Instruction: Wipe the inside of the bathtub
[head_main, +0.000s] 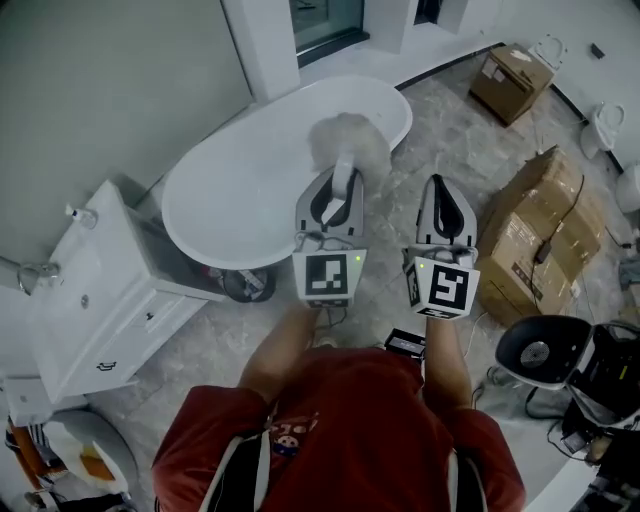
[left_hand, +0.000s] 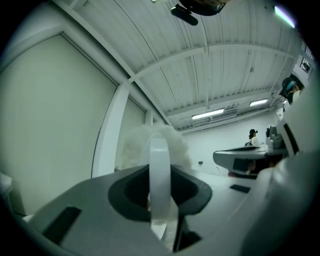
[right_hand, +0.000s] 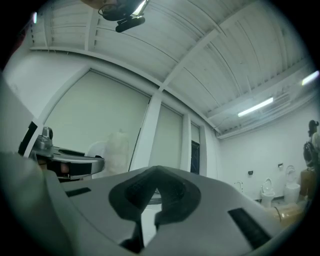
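White oval bathtub (head_main: 215, 215) in the middle of the head view, ahead of the person, standing on a grey marbled floor (head_main: 445, 140). Over its right-hand end, a fluffy white duster (head_main: 350, 140), seen against the tub's rim and inner wall; touching or hovering, cannot tell. Duster's pale translucent handle (head_main: 343, 188) clamped between the jaws of the left gripper (head_main: 340, 192), the same handle upright between the dark pads in the left gripper view (left_hand: 160, 175), fluffy head (left_hand: 135, 145) just behind it. Just beside, to the right and over the floor rather than the tub, the right gripper (head_main: 441, 192), jaws pressed together on nothing (right_hand: 156, 192). Marker cubes (head_main: 328, 277) at the near end of both grippers, above a red shirt (head_main: 340, 430). Left of the tub, close against it, a white vanity cabinet (head_main: 100, 300). Right of the grippers, stacked cardboard boxes (head_main: 535, 235); farther off, another box (head_main: 512, 80) near the wall.
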